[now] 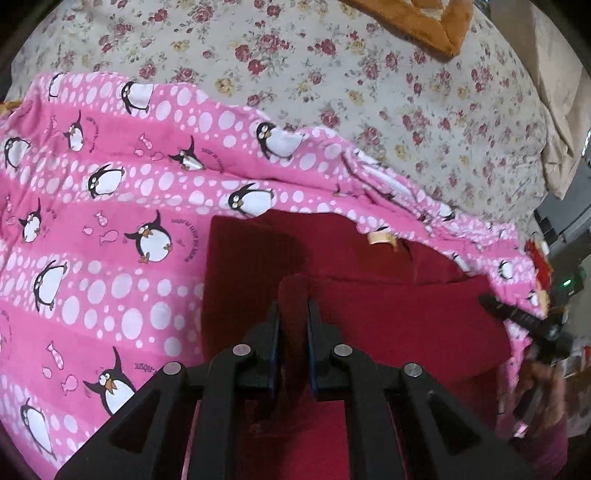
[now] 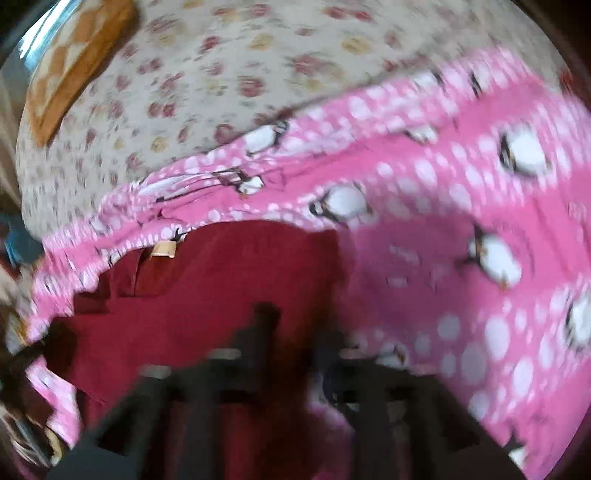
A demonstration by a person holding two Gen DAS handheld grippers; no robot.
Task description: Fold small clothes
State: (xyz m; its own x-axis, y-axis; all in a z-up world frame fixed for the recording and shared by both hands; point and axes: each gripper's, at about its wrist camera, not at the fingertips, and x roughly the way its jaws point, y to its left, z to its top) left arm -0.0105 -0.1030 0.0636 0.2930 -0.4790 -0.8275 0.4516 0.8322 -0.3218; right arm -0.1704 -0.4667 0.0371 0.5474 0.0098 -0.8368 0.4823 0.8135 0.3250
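A dark red garment [image 1: 388,295] lies on a pink penguin-print blanket [image 1: 110,221], with a tan neck label [image 1: 382,236] at its far edge. My left gripper [image 1: 293,306] is shut on a raised fold of the red garment. In the left wrist view my right gripper [image 1: 491,301] shows at the garment's right edge, touching the cloth. The right wrist view is motion-blurred: the red garment [image 2: 207,291] and its label [image 2: 164,249] lie ahead, and my right gripper [image 2: 291,325] is a dark smear over the garment; its jaws cannot be made out.
The blanket [image 2: 461,221] lies on a floral bedsheet [image 1: 332,74]. An orange-brown cushion [image 1: 417,22] sits at the far side of the bed, also in the right wrist view [image 2: 74,62]. A beige pillow [image 1: 557,110] lies at the right edge.
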